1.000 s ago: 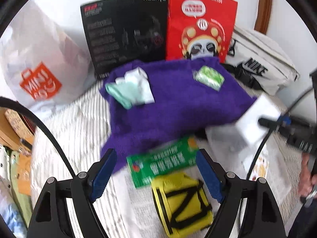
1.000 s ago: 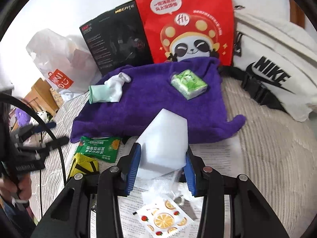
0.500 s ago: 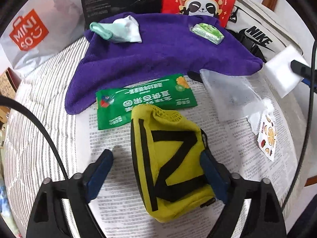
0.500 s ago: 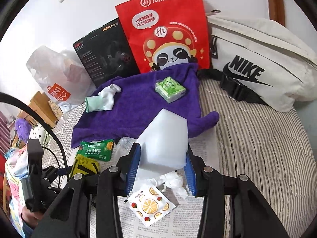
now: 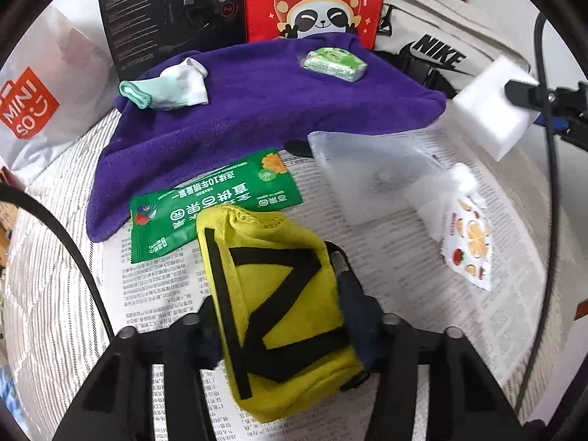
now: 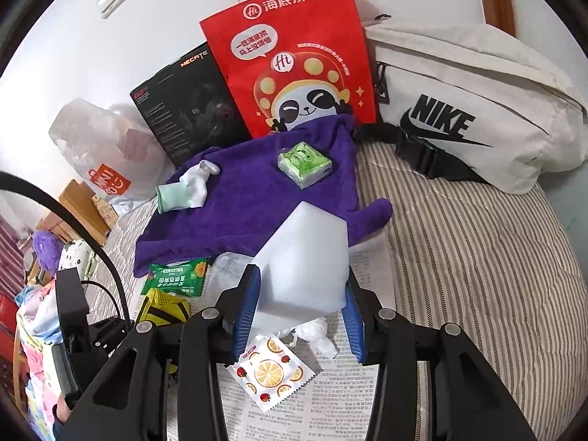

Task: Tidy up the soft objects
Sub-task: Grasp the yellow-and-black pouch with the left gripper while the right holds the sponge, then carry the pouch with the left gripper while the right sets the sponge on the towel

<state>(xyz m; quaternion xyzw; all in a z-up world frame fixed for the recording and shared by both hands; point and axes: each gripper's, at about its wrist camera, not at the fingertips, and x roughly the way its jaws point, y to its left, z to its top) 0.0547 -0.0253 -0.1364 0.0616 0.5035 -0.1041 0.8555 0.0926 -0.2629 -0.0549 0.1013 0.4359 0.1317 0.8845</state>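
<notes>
Left gripper (image 5: 283,327) jaws closing around the yellow pouch (image 5: 279,308) lying on the newspaper (image 5: 386,257), pads meeting its sides. Right gripper (image 6: 299,316) clamps the white sponge block (image 6: 305,261), raised above the purple towel (image 6: 239,202)

white waist bag (image 6: 474,110): NIKE, black letters with swoosh
red paper bag (image 6: 290,58): 海底捞, "Hi" logo
black box (image 6: 191,106): HECATE
white plastic bag (image 5: 40,92): MINISO, orange patch
green packet (image 5: 217,202): 百果园, seen upside down
</notes>
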